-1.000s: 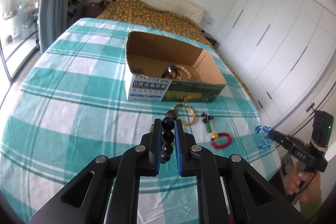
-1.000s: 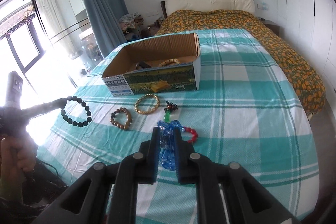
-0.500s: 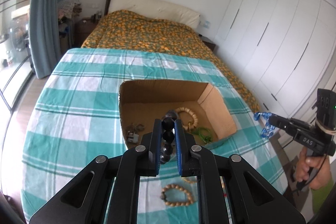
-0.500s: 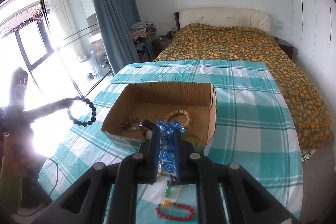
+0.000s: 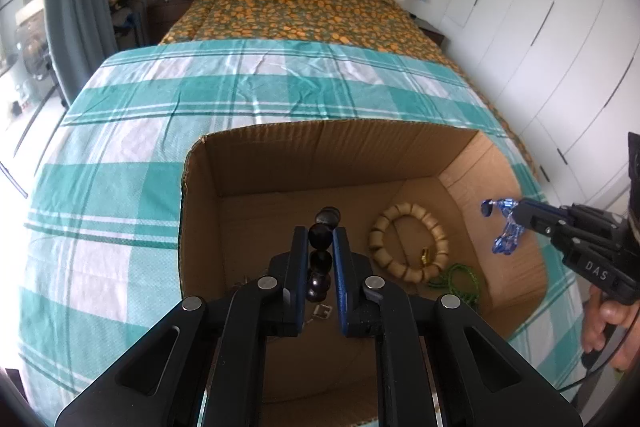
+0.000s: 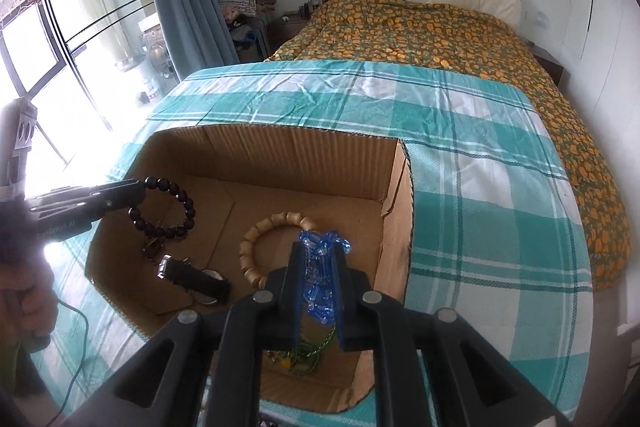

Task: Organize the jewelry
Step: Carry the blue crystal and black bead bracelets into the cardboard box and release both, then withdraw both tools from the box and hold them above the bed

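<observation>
Our left gripper is clamped on a black bead bracelet, and our right gripper pinches a blue crystal bracelet. We hold both above the open cardboard box on the checked table, where a cream bead bracelet lies.

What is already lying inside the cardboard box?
In the cardboard box: a beige bead bracelet, a black watch, a green cord. Grippers hide the near floor.
</observation>
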A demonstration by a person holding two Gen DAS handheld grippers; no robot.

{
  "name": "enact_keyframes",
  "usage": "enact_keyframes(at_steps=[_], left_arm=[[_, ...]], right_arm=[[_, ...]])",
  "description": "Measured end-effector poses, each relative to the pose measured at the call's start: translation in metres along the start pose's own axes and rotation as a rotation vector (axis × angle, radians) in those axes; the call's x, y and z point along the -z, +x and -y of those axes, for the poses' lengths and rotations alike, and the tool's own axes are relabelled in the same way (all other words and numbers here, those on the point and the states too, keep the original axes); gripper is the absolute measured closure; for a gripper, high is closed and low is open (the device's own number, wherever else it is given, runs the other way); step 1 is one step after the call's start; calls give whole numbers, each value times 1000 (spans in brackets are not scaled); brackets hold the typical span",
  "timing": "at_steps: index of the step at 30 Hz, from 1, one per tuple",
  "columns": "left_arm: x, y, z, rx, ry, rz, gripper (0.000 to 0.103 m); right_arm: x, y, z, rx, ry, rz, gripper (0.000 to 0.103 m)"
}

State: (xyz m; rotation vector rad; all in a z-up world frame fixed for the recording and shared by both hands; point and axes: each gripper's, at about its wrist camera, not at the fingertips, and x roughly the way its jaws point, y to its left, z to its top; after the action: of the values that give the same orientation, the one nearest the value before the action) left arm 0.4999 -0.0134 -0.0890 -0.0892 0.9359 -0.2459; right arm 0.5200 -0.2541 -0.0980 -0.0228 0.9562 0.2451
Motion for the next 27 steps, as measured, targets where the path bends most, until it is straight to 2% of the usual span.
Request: enact_keyframes(at_steps=[1,2,3,4,5,10,14,16,21,27], left_arm=[[0,1,0,-23,2,5,89],[1,0,0,-38,2,8,71],[3,-3,-1,-48,-2,10,57],[5,-8,-3,-52,-11,26,33],[7,-15,-5,-52,-17,54,23],[37,-59,-8,-45,-6,111,17],[77,-105,-3,-49,35,165,5],[101,-126,-2,-65,66,182,4],[161,-159,-1,-125,122,164,4],[215,-184,3,-118,54,122,4]], right_arm=[[-1,1,1,5,7,11,77],[-2,-1,3,0,18,26,65],[-1,-7,4,-6,32,55,47],[1,-14,5,-7,38,82,46],[3,-20,4,-5,38,96,46],[37,-57,1,-8,34,132,46],[83,-85,-3,9,36,122,40],[112,-99,-9,34,23,120,39],[190,-131,-29,95,-28,113,38],[269,-147,-57,120,-47,76,38]])
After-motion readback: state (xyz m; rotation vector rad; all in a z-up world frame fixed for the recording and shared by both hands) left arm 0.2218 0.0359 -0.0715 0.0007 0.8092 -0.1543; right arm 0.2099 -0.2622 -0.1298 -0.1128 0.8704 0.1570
